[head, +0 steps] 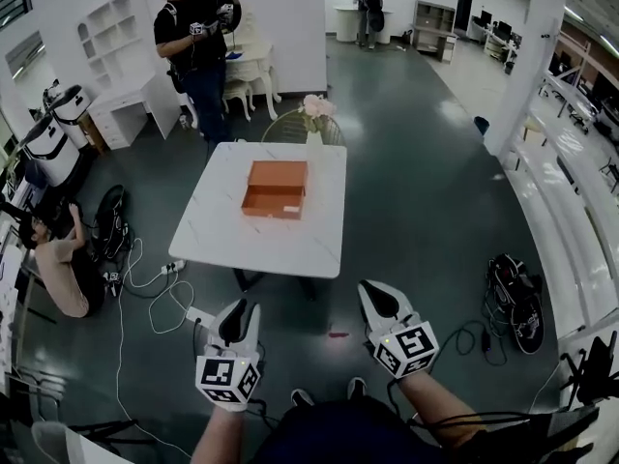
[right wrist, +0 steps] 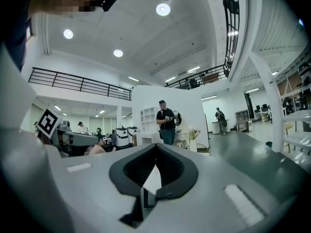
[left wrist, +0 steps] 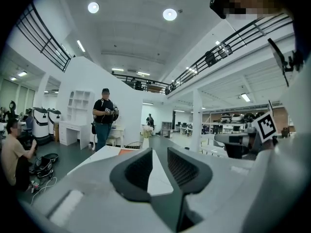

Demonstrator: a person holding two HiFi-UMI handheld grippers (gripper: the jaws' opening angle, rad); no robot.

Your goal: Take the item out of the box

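Observation:
An orange box (head: 276,188) lies in the middle of a white marble-look table (head: 218,230) a few steps ahead of me. Its near part looks like an open tray, and I cannot make out what is in it. In the left gripper view only an orange sliver of the box (left wrist: 127,151) shows over the jaws. Both grippers are held low near my body, well short of the table. My left gripper (head: 235,319) (left wrist: 159,152) has its jaws apart with nothing between them. My right gripper (head: 379,296) (right wrist: 155,147) has its tips together and is empty.
A person (head: 193,46) stands beyond the table by white furniture. Another person (head: 63,259) sits on the floor at the left among cables (head: 160,293) and a bag (head: 108,222). A wire chair with flowers (head: 311,119) stands behind the table. A black bag (head: 517,298) lies at the right.

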